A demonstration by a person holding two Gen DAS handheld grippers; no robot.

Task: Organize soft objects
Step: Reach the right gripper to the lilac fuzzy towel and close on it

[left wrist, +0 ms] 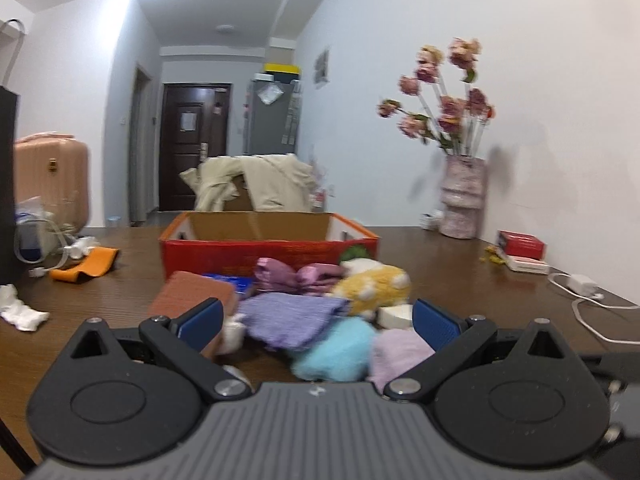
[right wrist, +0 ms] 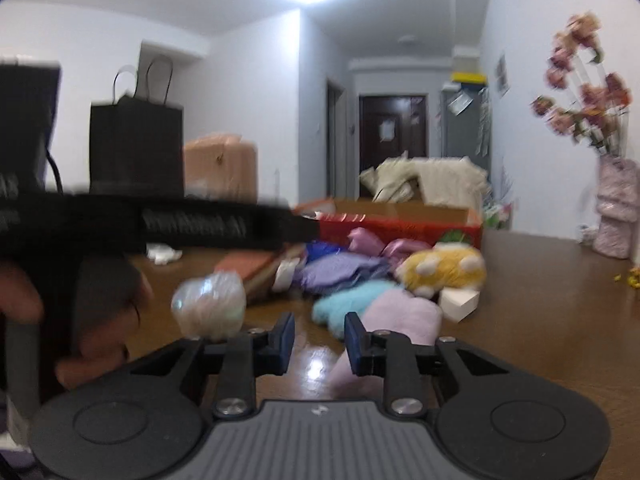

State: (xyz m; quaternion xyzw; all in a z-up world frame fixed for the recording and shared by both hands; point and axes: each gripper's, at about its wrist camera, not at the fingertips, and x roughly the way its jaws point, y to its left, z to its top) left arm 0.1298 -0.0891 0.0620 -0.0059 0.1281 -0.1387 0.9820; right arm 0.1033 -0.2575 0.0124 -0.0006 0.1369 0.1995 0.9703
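Observation:
A pile of soft things lies on the brown table before a red cardboard box [left wrist: 268, 250]: a yellow plush [left wrist: 374, 286], a purple cloth [left wrist: 296, 318], a turquoise fluffy piece [left wrist: 334, 348], a pale lilac piece [left wrist: 400, 354], a pink satin bow [left wrist: 298, 276] and a brown folded cloth [left wrist: 192, 294]. My left gripper [left wrist: 316, 320] is wide open, just short of the pile, empty. My right gripper [right wrist: 319, 338] is partly open and empty, low over the table near the lilac piece [right wrist: 400, 314]. The left gripper shows as a black blur [right wrist: 160, 224] at the left of the right wrist view.
A plastic-wrapped ball [right wrist: 210, 306] lies near the right gripper. A pink vase of flowers [left wrist: 462, 200] stands at the back right. A red booklet [left wrist: 522, 246], a white charger and cable [left wrist: 580, 286], an orange cloth [left wrist: 90, 266] and a white block [right wrist: 460, 302] lie on the table.

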